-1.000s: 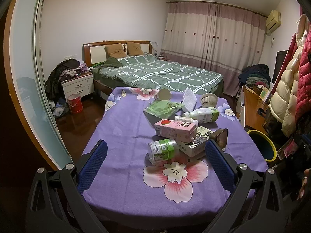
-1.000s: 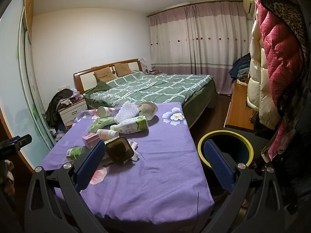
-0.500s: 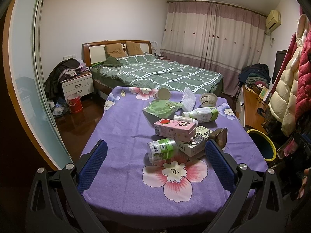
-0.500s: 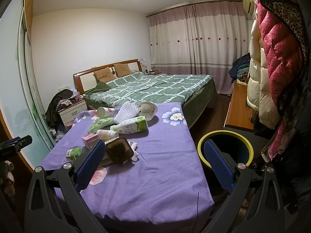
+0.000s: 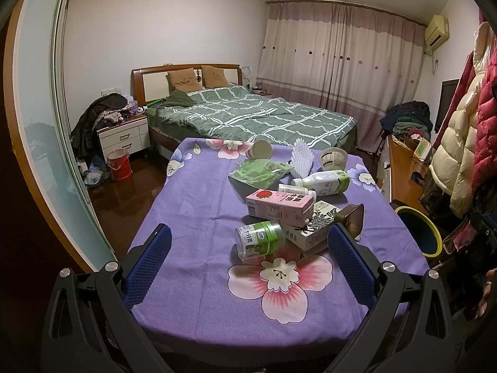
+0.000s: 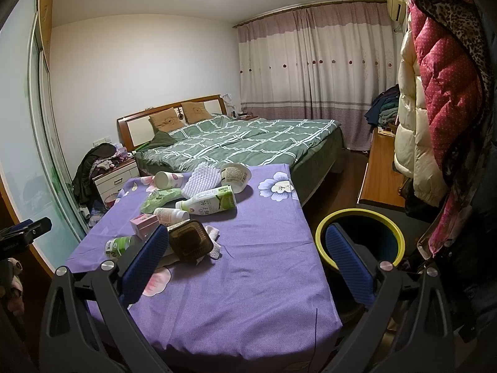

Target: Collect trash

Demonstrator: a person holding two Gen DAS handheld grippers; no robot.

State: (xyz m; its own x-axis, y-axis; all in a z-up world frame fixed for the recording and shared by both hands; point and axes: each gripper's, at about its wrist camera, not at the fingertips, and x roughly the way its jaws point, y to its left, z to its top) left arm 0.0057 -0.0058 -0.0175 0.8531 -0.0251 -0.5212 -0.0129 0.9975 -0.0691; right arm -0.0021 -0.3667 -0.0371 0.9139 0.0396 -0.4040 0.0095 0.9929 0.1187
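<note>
Purple floral tablecloth (image 5: 192, 217) carries the trash pile: green-lidded jar (image 5: 260, 240) on its side, pink carton (image 5: 279, 206) atop a white box (image 5: 310, 231). Yellow-rimmed bin (image 6: 360, 236) stands beside the table. Left gripper (image 5: 248, 259) and right gripper (image 6: 245, 262): fingers spread wide, holding nothing.

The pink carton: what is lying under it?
The pink carton leans on a white patterned box, beside a green-capped jar. Whatever is beneath the carton's far side is hidden.
</note>
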